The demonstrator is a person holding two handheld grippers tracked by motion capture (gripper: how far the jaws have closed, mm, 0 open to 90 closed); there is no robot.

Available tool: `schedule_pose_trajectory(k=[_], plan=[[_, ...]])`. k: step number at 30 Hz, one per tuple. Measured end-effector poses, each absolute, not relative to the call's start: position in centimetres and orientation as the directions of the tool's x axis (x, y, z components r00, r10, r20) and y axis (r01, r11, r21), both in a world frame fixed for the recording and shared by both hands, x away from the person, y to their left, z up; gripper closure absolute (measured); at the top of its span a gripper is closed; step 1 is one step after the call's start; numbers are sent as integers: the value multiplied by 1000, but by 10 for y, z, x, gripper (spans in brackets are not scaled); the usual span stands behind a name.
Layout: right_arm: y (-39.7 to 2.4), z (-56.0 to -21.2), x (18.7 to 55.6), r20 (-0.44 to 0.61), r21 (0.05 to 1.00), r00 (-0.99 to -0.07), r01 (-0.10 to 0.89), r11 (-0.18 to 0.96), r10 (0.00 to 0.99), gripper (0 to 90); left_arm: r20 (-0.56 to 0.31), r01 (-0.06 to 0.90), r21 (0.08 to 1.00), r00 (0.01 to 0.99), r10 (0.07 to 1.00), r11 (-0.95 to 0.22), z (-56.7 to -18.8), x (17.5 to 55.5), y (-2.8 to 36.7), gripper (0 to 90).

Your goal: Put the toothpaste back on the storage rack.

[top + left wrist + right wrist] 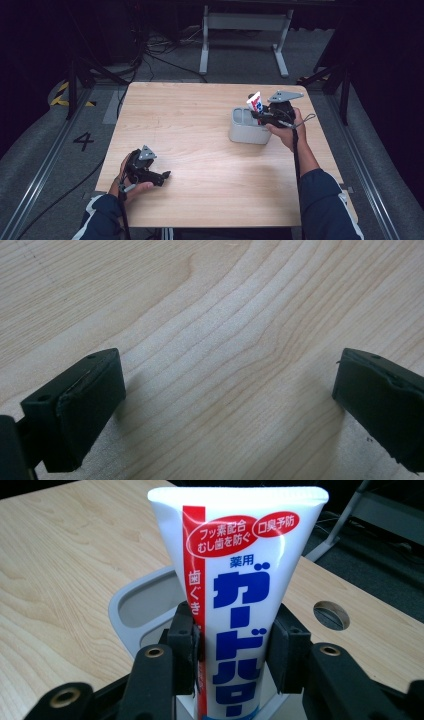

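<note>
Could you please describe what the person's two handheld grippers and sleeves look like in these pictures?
Both the left gripper and the right gripper are black, blocky tools, each topped by a grey three-cornered plate and trailing a thin dark cable. Their jaws are flat black blocks. The person wears dark navy sleeves with white stripes.

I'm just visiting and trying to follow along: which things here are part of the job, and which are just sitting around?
Part of the job:
- toothpaste tube, upright, clamped in the right claw
- grey holder with compartments, directly below the tube

Just around:
- left claw, open over bare wood, holding nothing
- wooden table
- metal stand and cables on the floor behind
</note>
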State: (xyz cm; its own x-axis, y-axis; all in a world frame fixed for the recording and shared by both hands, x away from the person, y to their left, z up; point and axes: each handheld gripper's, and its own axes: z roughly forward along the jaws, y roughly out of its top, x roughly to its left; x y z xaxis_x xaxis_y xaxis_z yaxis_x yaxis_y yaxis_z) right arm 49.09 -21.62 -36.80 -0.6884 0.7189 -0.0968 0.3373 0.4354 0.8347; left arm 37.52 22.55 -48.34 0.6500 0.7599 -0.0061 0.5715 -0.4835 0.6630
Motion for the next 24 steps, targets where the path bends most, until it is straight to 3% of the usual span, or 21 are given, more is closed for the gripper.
schedule_pose_trajectory(k=[24], plan=[[-211,-380,491,-116,776,-705,375,507,699,578,-7,572,663,650,760,-483,-483,375,226,9]])
